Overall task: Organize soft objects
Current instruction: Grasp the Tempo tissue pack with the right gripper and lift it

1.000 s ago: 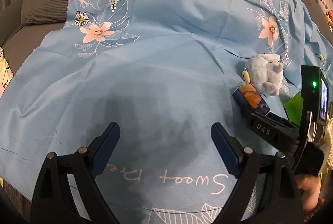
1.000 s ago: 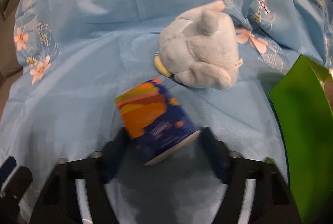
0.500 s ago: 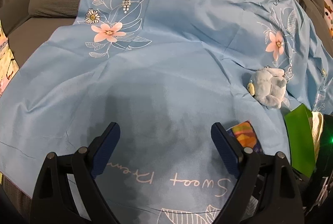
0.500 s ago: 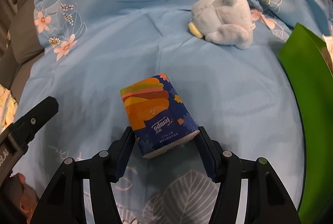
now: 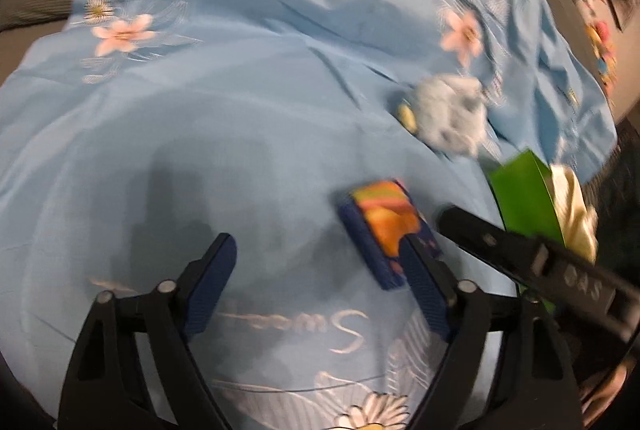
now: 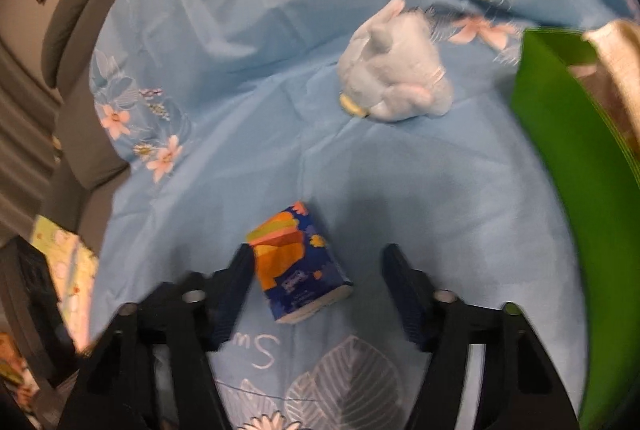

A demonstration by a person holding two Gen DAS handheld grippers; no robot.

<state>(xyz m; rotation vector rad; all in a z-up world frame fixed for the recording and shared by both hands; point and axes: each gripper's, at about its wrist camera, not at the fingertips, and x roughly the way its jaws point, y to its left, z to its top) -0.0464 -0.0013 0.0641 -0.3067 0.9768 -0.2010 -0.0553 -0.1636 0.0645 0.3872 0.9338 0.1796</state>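
Note:
A blue and orange tissue pack (image 6: 298, 262) lies on the blue flowered sheet (image 6: 248, 78), between the spread fingers of my right gripper (image 6: 318, 272), which is open and not touching it. The pack also shows in the left wrist view (image 5: 386, 226), just beyond the right finger of my left gripper (image 5: 320, 270), which is open and empty. A pale blue plush toy (image 6: 396, 78) lies further back; it shows in the left wrist view (image 5: 450, 114) too.
A green bag (image 6: 576, 150) with cream cloth (image 6: 616, 62) in it stands at the right; it also shows in the left wrist view (image 5: 524, 190). Grey cushions (image 6: 80, 18) border the sheet at the left and back. The right gripper's finger (image 5: 520, 250) crosses the left view.
My right gripper has opened and let go of the tissue pack, which now lies on the sheet. The gripper has drawn back. My left gripper has shifted right, toward the pack.

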